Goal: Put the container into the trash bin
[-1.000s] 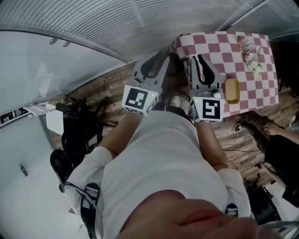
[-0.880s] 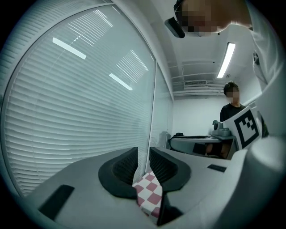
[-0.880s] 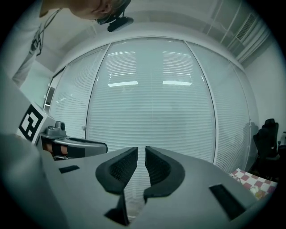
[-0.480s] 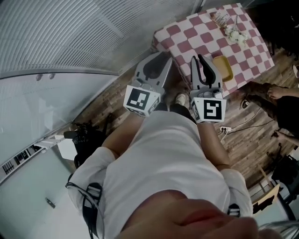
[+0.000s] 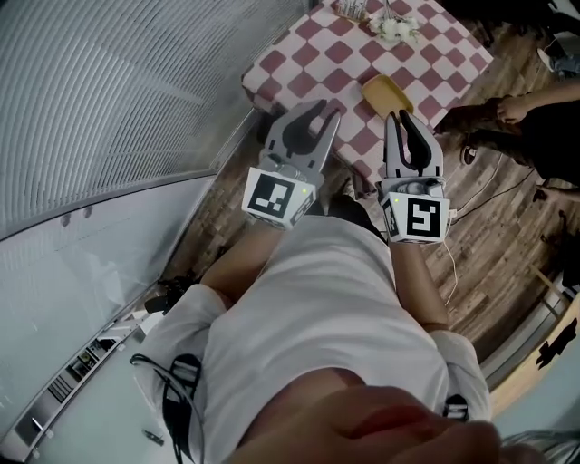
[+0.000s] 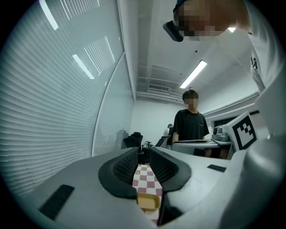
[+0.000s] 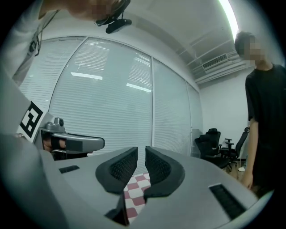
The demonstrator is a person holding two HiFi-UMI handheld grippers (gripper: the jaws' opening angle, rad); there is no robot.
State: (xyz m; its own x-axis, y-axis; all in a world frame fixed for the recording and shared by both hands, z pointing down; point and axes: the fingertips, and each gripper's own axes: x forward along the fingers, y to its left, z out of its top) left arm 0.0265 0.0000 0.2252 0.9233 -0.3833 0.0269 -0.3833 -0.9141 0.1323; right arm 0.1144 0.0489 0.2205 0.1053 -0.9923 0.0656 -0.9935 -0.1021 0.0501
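A: Where did your container point(image 5: 387, 91) sit?
B: On the checked table point(image 5: 299, 63), just ahead of your right gripper point(image 5: 405, 118), untouched.
A: And the jaws?
B: Your left gripper point(image 5: 326, 111) had them slightly spread, empty; the right's gap was slimmer, pinching nothing.

Person in white shirt point(image 5: 308, 308) holds 2 grippers fwd, side by side. L gripper point(image 5: 322, 111): black jaws slightly apart, nothing btwn them, tips over the near edge of a table point(image 5: 299, 59) w/ red-and-white check cloth. R gripper point(image 5: 404, 120): jaws also slightly apart, empty. Each carries 1 marker cube at the back. Yellow container point(image 5: 385, 91) lies on the cloth, just past the R gripper's tips. Small white bits point(image 5: 391, 27) at the table's far side, maybe tissue. Wood floor point(image 5: 494, 236) below, cable point(image 5: 450, 272) across it. Blinds point(image 5: 109, 91) along the wall beside the L gripper. 2nd person's hand point(image 5: 507, 109) at the frame edge beyond the R gripper.
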